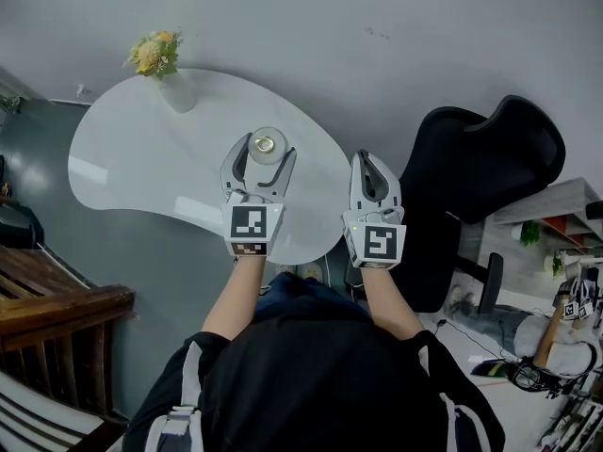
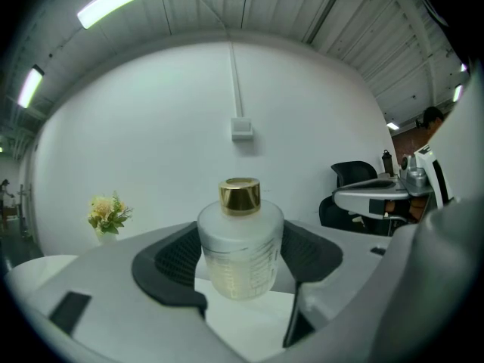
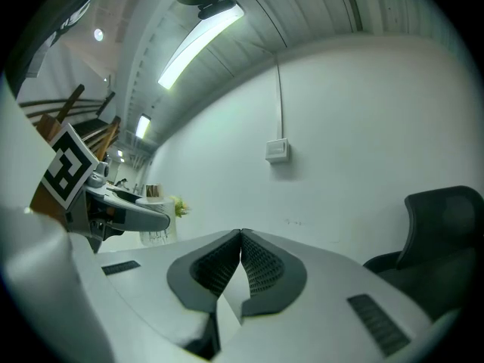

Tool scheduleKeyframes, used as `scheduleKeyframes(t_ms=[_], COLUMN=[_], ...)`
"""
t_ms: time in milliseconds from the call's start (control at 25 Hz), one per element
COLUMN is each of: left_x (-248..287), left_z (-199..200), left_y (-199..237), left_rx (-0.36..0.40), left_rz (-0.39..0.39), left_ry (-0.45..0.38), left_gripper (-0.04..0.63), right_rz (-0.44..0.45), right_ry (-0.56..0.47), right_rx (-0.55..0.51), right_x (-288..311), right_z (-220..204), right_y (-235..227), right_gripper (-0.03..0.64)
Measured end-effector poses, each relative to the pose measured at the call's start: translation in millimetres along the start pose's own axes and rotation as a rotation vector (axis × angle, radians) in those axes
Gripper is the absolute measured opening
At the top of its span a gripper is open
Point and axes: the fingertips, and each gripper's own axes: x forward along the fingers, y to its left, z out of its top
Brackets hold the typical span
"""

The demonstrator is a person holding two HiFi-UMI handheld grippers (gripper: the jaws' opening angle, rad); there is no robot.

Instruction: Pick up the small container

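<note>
The small container (image 1: 268, 145) is a frosted jar with a gold cap, over the white table (image 1: 141, 158) near its right end. My left gripper (image 1: 264, 153) has a finger on each side of it. In the left gripper view both dark pads press the jar (image 2: 240, 252) on its sides, so my left gripper (image 2: 240, 267) is shut on it. Whether the jar's base rests on the table I cannot tell. My right gripper (image 1: 370, 161) hangs just past the table's right edge, and its pads meet with nothing between them (image 3: 240, 240). The right gripper view shows the jar (image 3: 154, 235) at the left.
A vase of yellow flowers (image 1: 155, 55) stands at the table's far left end. A black office chair (image 1: 480, 168) is close on the right. Wooden furniture (image 1: 47, 299) stands at the left, and a shelf with clutter (image 1: 565, 290) at the far right.
</note>
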Motion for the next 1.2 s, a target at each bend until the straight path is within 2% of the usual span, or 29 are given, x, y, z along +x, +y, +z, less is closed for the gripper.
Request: scheduleKeyframes(t_ms=[240, 1200], left_x=[-8, -7], left_z=[5, 0], left_y=[2, -1], left_rx=[0.002, 0.007], left_rz=[0.012, -0.032], left_ry=[-0.004, 0.008], left_gripper=[0.323, 0.324], right_rz=[0.010, 0.007], right_ry=[0.002, 0.023], right_rx=[-0.029, -0.002], right_x=[-2, -1], right_z=[5, 1], right_y=[4, 15], right_gripper=[0.021, 0.020])
